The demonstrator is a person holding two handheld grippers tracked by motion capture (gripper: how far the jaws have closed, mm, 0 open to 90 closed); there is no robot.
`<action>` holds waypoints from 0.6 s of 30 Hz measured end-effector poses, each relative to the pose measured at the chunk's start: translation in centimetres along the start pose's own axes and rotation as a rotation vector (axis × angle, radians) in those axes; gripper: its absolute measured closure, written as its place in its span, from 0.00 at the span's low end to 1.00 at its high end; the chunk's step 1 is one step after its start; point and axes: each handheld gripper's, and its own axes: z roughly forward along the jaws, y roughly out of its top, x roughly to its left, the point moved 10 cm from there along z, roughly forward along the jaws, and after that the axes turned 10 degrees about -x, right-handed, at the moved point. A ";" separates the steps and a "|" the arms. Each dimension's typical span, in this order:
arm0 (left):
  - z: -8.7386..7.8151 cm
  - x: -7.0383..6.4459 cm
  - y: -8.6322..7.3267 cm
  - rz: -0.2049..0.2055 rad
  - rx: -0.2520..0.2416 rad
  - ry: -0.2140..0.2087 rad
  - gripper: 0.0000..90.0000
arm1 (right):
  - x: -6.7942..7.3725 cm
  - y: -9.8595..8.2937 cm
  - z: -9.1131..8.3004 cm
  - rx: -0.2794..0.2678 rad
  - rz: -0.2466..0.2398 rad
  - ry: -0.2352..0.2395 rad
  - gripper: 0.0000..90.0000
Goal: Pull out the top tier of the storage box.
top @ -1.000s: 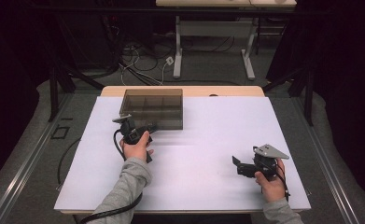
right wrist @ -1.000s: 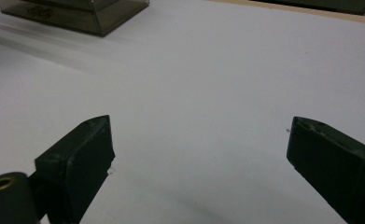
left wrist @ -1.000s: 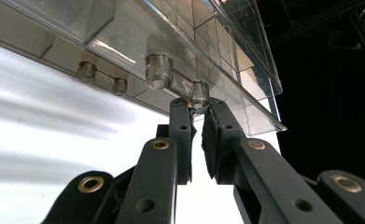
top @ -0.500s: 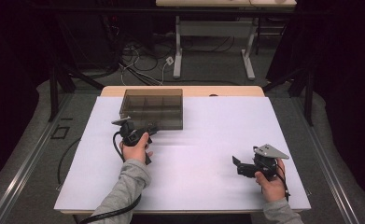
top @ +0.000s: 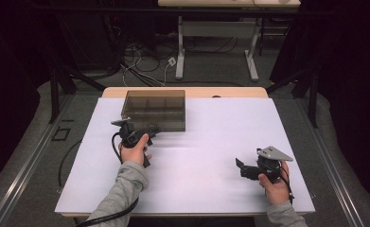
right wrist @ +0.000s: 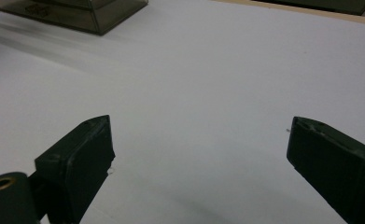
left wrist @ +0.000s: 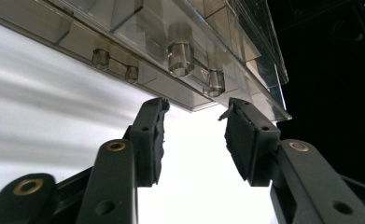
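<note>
Fingers of the left gripper [left wrist: 194,135] stood apart just below the smoky compartment box [top: 154,109] near edge at upper frame, right gripper [top: 242,168] also apart, well away.

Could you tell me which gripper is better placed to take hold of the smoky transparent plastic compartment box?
Left: the left gripper is open at the smoky transparent plastic compartment box; the right gripper sits far off.

text: none readable | labels: none on smoky plastic box [top: 154,109] | brands: none on left gripper [left wrist: 196,128] or right gripper [right wrist: 199,154] | numbers, signs: none on white table [top: 211,142] beside box
</note>
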 end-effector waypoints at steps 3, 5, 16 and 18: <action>-0.3 0.0 0.1 0.015 0.013 0.011 0.59 | 0.0 0.0 0.0 0.000 -0.004 0.000 0.07; -0.3 0.0 0.1 0.031 0.017 0.021 0.56 | 0.0 0.0 0.0 0.000 -0.002 -0.002 0.07; -1.2 0.6 1.1 0.096 0.015 0.055 0.51 | 0.1 -0.1 0.0 0.005 0.000 -0.006 0.07; -1.3 0.7 1.4 0.109 0.003 0.054 0.50 | 0.1 -0.1 0.0 0.004 -0.001 -0.007 0.07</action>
